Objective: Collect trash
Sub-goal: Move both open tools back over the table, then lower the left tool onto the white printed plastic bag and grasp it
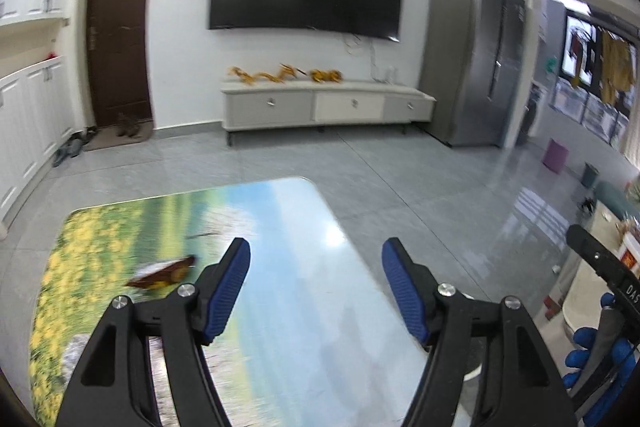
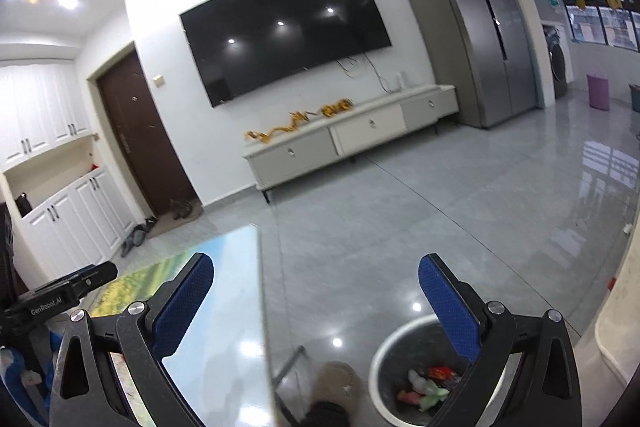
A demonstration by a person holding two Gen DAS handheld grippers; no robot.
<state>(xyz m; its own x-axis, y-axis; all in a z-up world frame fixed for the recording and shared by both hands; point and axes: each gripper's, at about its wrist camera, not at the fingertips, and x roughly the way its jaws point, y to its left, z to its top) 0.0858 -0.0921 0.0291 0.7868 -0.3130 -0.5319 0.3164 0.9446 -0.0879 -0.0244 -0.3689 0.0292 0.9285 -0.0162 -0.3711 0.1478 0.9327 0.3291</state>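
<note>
Both jaws gape empty above table point(image 1: 280, 211) edge; open floor point(image 2: 400, 211) beyond.

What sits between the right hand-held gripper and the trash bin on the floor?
Nothing visible. The right hand-held gripper is open and empty above the trash bin, which stands open-topped on the floor beside the table.

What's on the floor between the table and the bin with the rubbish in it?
In the right wrist view, a blurry tan-and-dark heap lies between the picture-printed table and white-rimmed trash bin.
</note>
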